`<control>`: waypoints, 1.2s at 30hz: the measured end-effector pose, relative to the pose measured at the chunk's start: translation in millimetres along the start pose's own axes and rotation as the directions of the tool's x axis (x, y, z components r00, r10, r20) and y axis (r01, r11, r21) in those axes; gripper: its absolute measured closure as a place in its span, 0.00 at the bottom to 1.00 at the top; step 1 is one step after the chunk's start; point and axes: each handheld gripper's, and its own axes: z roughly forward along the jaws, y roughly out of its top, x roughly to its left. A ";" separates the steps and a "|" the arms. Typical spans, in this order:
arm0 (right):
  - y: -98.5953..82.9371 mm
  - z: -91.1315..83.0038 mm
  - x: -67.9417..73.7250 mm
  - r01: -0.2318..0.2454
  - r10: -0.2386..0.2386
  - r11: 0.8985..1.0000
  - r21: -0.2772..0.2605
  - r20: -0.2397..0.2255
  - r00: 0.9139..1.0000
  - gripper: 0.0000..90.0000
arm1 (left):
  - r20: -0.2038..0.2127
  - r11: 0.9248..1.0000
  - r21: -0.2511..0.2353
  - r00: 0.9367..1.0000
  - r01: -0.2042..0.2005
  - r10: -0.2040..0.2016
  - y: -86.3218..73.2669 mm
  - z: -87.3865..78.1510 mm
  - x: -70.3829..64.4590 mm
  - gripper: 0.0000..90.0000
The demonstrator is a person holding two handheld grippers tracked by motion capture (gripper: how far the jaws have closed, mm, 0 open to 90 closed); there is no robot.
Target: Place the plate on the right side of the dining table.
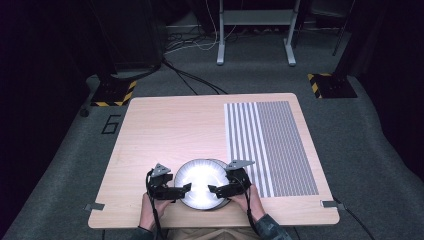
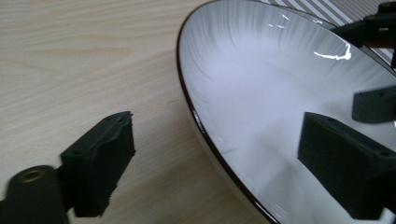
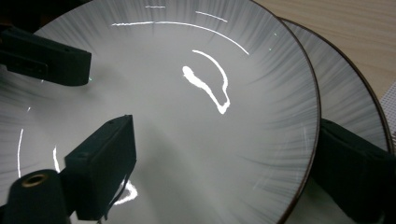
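I start on the left, where my left gripper [image 1: 186, 189] sits at the left edge of the top plate [image 1: 200, 182]. Its fingers [image 2: 100, 161] are spread wide, one out over the bare wood and one over the white inside, with the dark rim running between them. They are not pinching anything yet, as far as I can see. The top plate sits near my side of the bench [image 1: 165, 130], about in the middle, and it rests on a second plate [image 3: 348, 100] that peeks out at the right. Both look like glazed china, white with thin grey streaks and a dark rim. I think they are hard and stiff, a bit heavy, and easy to chip or crack if they knock together. The bright shiny spots tell me the glaze is smooth, so I think it will be slippery under the foam. The rim is thin and curves up, so I judge that is the best place to hold, with one finger above and one below. On the right, my right gripper [image 1: 214, 190] has its fingers [image 3: 102, 163] spread too, one over the inside of the top plate and one outside its rim, above the second plate. Further right lies a striped mat [image 1: 270, 145].
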 end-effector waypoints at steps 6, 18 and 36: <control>-0.4 -2.4 -1.6 -0.023 0.024 1.000 -0.009 0.027 0.999 0.29 | 0.042 0.999 -0.007 0.998 0.041 -0.041 -0.4 0.7 -1.1 0.41; -3.1 -4.5 1.0 -0.045 0.049 0.998 -0.035 0.106 0.993 0.45 | 0.032 0.996 -0.019 0.996 0.085 -0.084 -2.0 -1.1 -6.5 0.53; -8.2 -6.0 -4.4 -0.149 0.171 0.980 -0.131 0.180 0.969 0.75 | -0.030 0.986 -0.084 0.988 0.147 -0.150 -6.8 2.1 -15.6 0.59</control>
